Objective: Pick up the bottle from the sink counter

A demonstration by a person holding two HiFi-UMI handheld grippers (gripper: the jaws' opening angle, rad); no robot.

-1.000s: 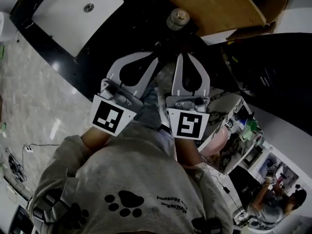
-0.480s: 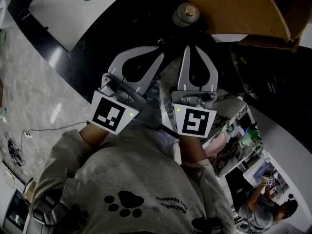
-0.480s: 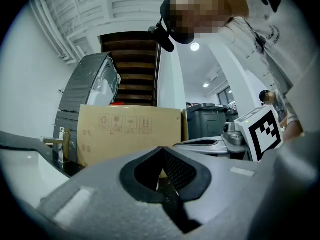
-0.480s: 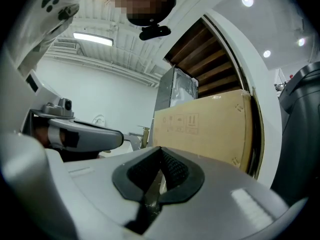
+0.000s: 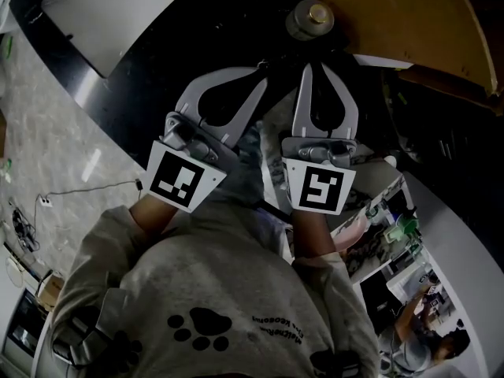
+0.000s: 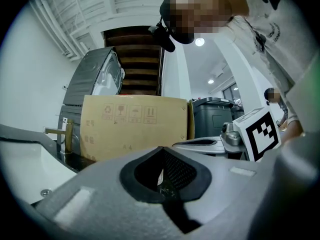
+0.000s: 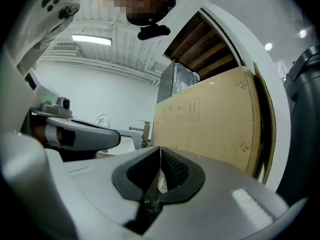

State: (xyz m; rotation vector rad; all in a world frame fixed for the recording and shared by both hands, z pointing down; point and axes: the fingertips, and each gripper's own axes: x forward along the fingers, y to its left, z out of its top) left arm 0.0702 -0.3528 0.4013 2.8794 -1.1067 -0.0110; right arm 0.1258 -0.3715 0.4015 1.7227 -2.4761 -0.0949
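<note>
A small bottle (image 5: pixel 309 20) with a gold cap stands on the black sink counter (image 5: pixel 213 30), seen from above in the head view. My two grippers are held side by side just short of it. The right gripper (image 5: pixel 312 65) points at the bottle from close below, jaws shut with nothing between them. Slightly left of the bottle, the left gripper (image 5: pixel 264 71) is shut and empty too. In the left gripper view (image 6: pixel 161 150) and the right gripper view (image 7: pixel 160 149) the jaws meet. The bottle does not show in either of them.
A white sink basin (image 5: pixel 94 22) is set into the counter at the upper left, with a faucet (image 6: pixel 62 134) beside it. A large cardboard box (image 5: pixel 394 14) leans behind the bottle at the upper right. A grey bin (image 6: pixel 215 116) stands behind the box.
In the head view the counter, sink and bottle have slid up and to the right. Both grippers stay shut side by side, the right tips now slightly closer to the bottle.
</note>
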